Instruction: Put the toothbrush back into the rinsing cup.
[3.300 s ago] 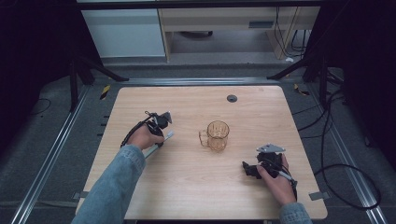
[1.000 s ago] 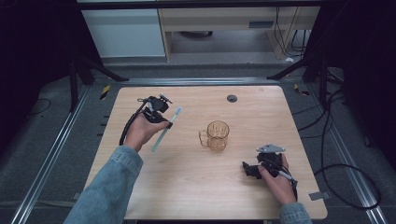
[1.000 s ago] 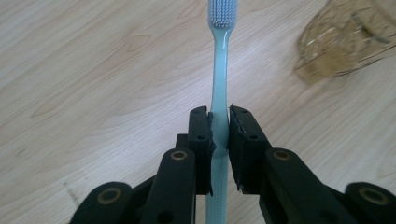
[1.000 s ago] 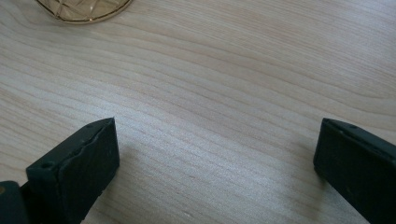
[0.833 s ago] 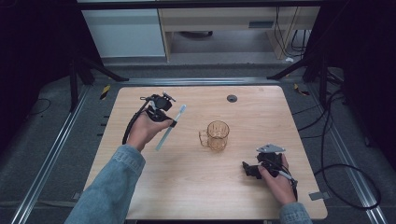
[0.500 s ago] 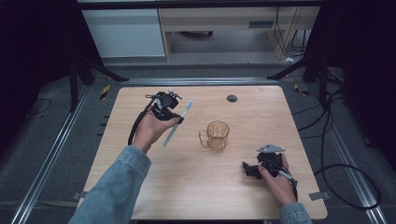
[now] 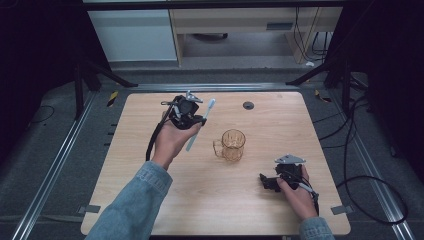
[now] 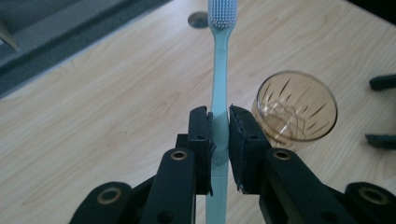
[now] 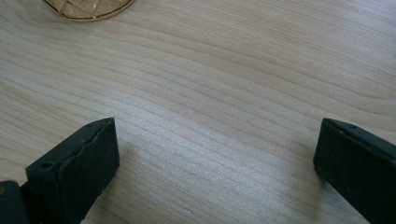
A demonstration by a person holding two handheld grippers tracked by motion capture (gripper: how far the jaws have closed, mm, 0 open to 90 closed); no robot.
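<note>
Pale blue toothbrush (image 8: 218,88) with whitish bristles, amber glass mug (image 7: 232,145) with what looks like a cut pattern, light wood-grain table (image 7: 280,125), black grippers (image 7: 186,114), denim-blue sleeve (image 7: 131,210)

I'm looking at a lab recording bay, not a home. The bare wooden tabletop (image 7: 260,200) stands on grey carpet between metal floor rails (image 7: 50,170). Black stand legs (image 7: 107,75) brace at ten and two o'clock, cables (image 7: 372,195) loop at four, and plain cabinets (image 7: 135,35) line twelve.
</note>
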